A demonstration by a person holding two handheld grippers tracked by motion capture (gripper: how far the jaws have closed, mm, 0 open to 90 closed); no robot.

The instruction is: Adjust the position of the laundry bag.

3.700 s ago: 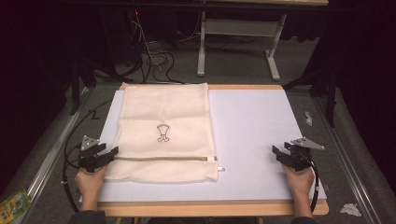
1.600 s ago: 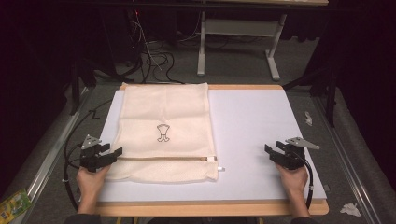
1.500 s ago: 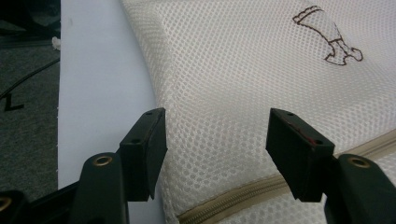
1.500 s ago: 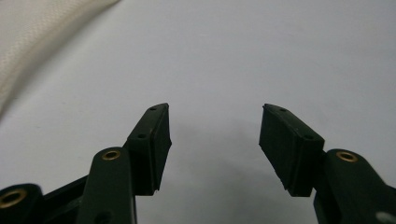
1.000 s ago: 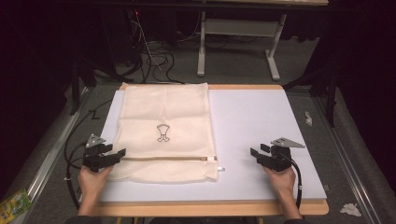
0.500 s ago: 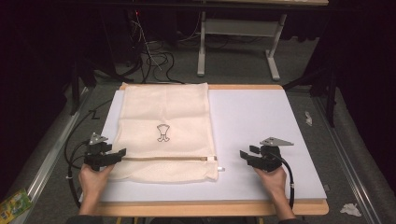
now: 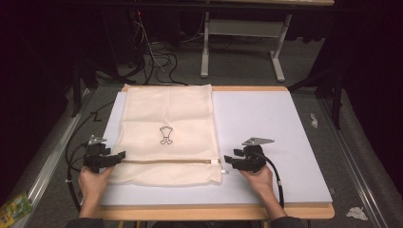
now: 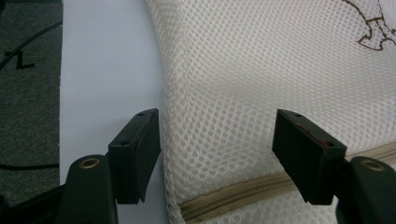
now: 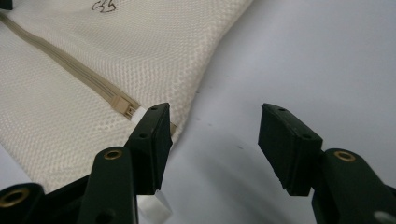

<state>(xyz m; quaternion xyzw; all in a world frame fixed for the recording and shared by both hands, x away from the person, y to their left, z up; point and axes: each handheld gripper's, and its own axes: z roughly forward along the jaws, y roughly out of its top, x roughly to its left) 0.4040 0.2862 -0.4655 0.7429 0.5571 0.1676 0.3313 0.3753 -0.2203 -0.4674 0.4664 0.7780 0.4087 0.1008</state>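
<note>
A cream mesh laundry bag (image 7: 166,133) lies flat on the left half of the white table mat (image 7: 266,123), with a small dark emblem (image 7: 165,135) in its middle and a tan zipper (image 7: 166,161) across its near end. My left gripper (image 7: 119,156) stands open at the bag's left edge, its jaws straddling the mesh (image 8: 224,93) just above the zipper (image 8: 233,193). Also open, my right gripper (image 7: 228,161) is at the bag's right edge, beside the zipper's end (image 9: 126,108) and white pull tab (image 9: 154,205).
The mat's right half is bare white surface (image 7: 271,142). A wooden table edge (image 7: 214,212) runs along the front. Cables (image 7: 157,57) and a desk frame (image 7: 237,33) stand on the dark floor beyond. Crumpled paper bits (image 7: 356,213) lie on the floor at right.
My right gripper has moved left across the mat from the right edge to the bag's right side. The left gripper has edged right onto the bag's left edge.
</note>
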